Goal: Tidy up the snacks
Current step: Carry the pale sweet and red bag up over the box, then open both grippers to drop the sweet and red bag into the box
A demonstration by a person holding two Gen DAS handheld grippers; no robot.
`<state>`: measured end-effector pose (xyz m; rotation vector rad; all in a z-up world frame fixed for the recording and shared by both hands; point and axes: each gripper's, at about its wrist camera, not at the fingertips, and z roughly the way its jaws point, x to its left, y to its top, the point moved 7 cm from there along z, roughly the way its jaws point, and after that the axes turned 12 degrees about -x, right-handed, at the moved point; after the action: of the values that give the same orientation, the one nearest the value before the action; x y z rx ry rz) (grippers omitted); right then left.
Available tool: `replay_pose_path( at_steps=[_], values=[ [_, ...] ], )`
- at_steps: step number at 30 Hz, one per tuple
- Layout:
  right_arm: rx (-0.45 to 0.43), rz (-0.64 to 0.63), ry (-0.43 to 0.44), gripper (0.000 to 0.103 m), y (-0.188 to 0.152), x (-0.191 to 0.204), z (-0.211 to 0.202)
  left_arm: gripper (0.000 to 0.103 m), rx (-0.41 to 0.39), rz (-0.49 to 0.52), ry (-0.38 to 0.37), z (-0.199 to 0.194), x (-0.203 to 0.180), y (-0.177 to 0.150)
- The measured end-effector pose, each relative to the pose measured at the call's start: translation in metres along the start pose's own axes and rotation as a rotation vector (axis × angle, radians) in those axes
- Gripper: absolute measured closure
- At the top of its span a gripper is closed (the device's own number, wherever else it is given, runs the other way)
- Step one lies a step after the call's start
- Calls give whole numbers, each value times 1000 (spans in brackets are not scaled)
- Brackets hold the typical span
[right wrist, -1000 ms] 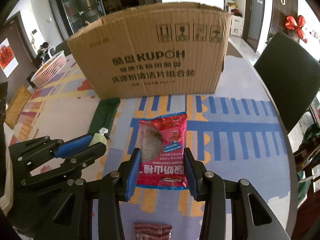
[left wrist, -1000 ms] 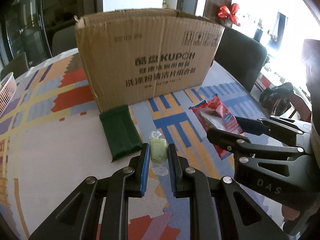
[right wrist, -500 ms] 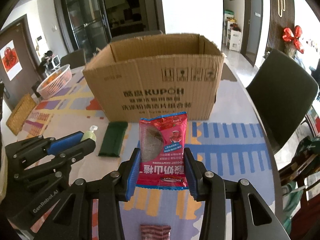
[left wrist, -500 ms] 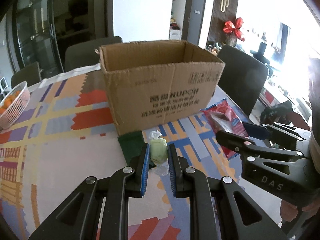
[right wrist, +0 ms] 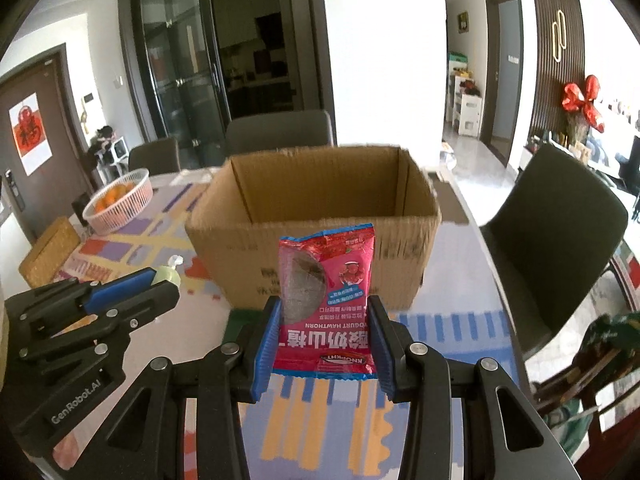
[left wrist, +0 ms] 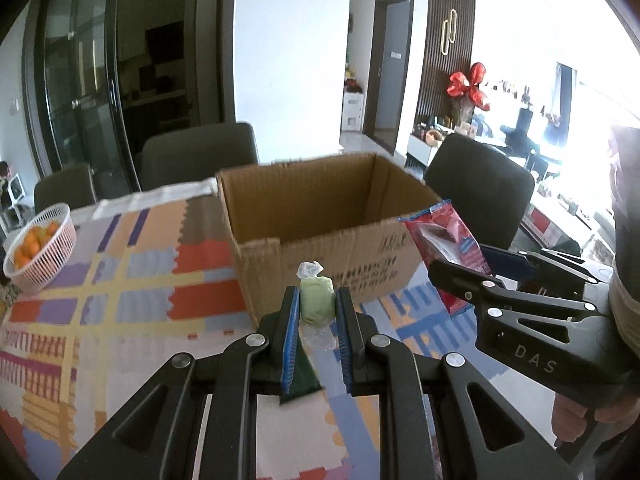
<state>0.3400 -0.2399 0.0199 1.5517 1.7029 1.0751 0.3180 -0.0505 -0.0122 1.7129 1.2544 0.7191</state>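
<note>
Cardboard box (right wrist: 312, 216) floor hidden behind near wall; contents cannot be told. Print on box front smeared by motion blur, unreadable. Green packet (left wrist: 298, 376) on table mostly covered by left gripper (left wrist: 317, 312), only lower corner showing. Red snack bag (left wrist: 444, 240) lower part hidden behind right gripper (left wrist: 472, 276) in left view. Hand (left wrist: 576, 424) on right gripper cut off at frame edge. Window side overexposed, detail lost.

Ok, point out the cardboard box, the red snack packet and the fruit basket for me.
cardboard box (right wrist: 320, 252): right wrist view, front wall.
red snack packet (right wrist: 340, 280): right wrist view, middle of its printed face.
fruit basket (left wrist: 52, 256): left wrist view, lattice side wall.
</note>
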Motion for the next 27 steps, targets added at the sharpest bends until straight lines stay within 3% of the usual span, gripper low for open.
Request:
replay_pose_path(
  at_steps=[12,27],
  values=[
    [-75,-23,-6,61,50,-1,3,84,-63,2,17,11,11,47],
    [-51,-45,-24,61,92,-10,42,84,9,-32,17,62,28,76]
  ],
)
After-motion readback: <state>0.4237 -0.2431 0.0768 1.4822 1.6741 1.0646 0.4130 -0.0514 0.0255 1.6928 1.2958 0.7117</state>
